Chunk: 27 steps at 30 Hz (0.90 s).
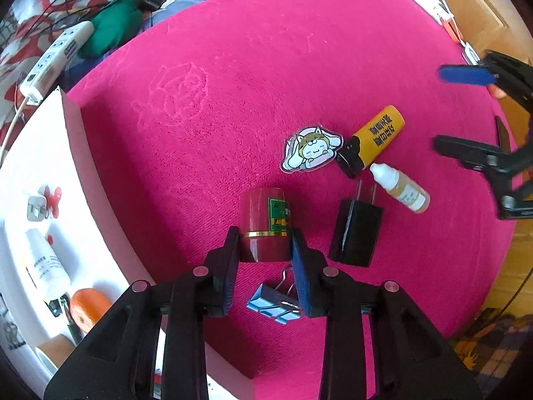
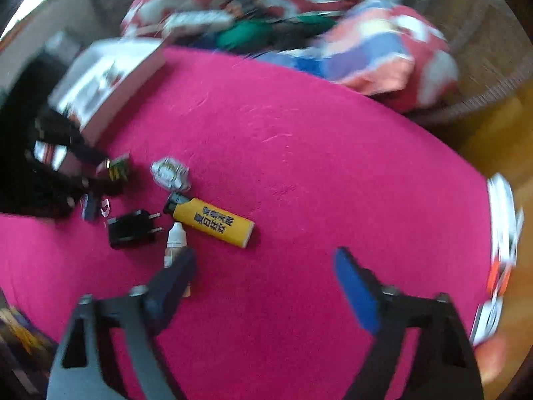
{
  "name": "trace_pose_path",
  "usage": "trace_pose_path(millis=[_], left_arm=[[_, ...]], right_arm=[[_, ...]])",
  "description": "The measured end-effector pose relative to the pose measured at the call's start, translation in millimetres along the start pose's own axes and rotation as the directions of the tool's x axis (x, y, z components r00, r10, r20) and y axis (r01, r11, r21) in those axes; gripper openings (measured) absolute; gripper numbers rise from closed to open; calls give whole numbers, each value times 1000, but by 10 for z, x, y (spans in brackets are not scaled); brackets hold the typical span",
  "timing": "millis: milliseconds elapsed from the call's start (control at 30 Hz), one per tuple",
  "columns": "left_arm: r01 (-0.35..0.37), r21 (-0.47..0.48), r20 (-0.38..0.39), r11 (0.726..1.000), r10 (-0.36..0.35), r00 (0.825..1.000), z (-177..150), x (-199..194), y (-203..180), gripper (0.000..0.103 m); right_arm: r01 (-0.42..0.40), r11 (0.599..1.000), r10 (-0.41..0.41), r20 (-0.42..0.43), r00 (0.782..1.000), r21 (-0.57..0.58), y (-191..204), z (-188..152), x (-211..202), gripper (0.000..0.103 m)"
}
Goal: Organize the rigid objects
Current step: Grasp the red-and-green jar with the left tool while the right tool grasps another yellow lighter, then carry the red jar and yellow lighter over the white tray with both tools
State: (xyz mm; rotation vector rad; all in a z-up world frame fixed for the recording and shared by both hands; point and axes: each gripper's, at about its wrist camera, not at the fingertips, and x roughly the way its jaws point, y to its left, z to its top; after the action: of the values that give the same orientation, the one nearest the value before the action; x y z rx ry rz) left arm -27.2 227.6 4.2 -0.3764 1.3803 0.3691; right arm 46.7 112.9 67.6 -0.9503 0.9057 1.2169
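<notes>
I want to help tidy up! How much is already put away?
Done: a white tube and an orange thing lie in the white box. In hand: the left gripper squeezes the dark red jar. Left: lighter, dropper bottle, black plug, blue clip, sticker.

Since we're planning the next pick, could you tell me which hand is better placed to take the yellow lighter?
Right: the right gripper is open beside the yellow lighter, while the left gripper is shut on the dark red cylinder.
</notes>
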Motion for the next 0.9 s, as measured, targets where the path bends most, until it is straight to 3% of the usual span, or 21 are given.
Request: trace_pose_path(millis=[167, 367, 433, 500, 633, 767, 900], left_arm=[[-3, -46, -2, 999, 3, 1000, 26, 38, -5, 29], [-21, -93, 6, 995, 22, 1000, 13, 95, -4, 29], [-27, -107, 10, 994, 28, 1000, -6, 88, -18, 29], [-36, -122, 21, 992, 38, 999, -36, 82, -34, 29], [-31, -153, 56, 988, 40, 998, -122, 60, -74, 29], [-23, -174, 113, 984, 43, 993, -201, -77, -57, 29], [11, -222, 190, 975, 32, 981, -296, -304, -40, 29]], right_arm=[[-58, 975, 49, -46, 998, -212, 208, 141, 190, 71], [-61, 929, 28, -96, 995, -365, 413, 227, 460, 68], [-94, 929, 59, -106, 993, -357, 413, 258, 499, 66], [-128, 929, 92, -119, 989, -347, 414, 289, 509, 56], [-177, 923, 137, -138, 981, -342, 519, 305, 476, 22], [-216, 945, 190, -127, 974, -245, 432, 252, 383, 22], [-238, 964, 236, -31, 971, -116, 231, 148, 96, 22]])
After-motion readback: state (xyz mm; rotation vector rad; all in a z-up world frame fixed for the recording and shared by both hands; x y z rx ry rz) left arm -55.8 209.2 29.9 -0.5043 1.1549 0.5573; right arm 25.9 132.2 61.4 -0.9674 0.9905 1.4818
